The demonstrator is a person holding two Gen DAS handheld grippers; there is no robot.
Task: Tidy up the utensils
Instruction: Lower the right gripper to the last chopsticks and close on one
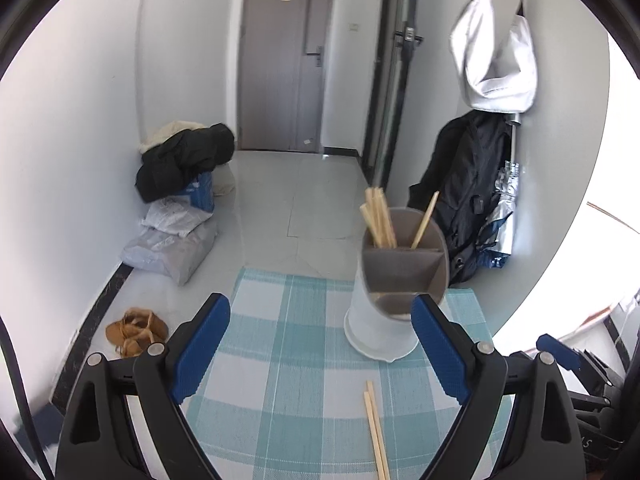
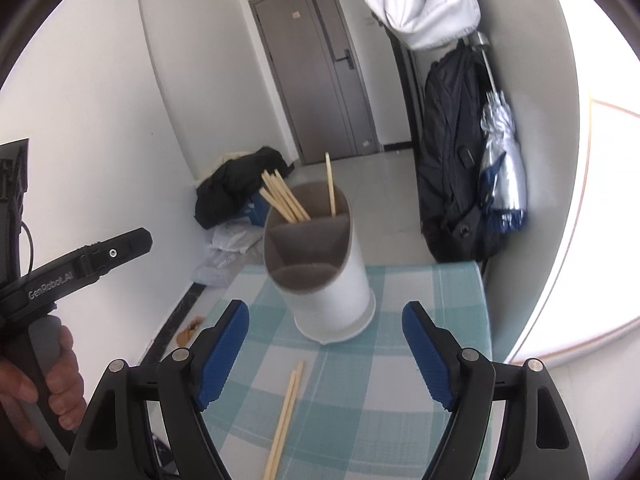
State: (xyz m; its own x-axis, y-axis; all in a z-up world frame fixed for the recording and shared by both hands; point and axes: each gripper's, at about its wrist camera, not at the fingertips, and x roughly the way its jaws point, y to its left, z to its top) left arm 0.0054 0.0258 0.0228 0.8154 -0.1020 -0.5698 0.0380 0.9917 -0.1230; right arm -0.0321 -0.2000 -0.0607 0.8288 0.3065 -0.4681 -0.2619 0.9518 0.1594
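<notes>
A white utensil holder (image 1: 380, 320) with grey inner dividers stands on the blue checked tablecloth (image 1: 288, 340); it also shows in the right wrist view (image 2: 332, 300). Several wooden chopsticks (image 1: 378, 220) stand in its far compartments, one (image 2: 330, 184) apart from the bundle (image 2: 284, 196). Two loose chopsticks (image 1: 376, 428) lie side by side on the cloth in front of the holder, also in the right wrist view (image 2: 286, 412). My left gripper (image 1: 320, 352) is open and empty above the cloth. My right gripper (image 2: 326, 352) is open and empty, the loose chopsticks between its fingers.
The table ends at its far edge (image 2: 360, 270) just behind the holder. Beyond are a tiled floor, a pile of coats and bags (image 1: 180, 184) at left, slippers (image 1: 136, 330), a dark backpack (image 2: 452, 160) and a folded umbrella (image 2: 502, 160) at right.
</notes>
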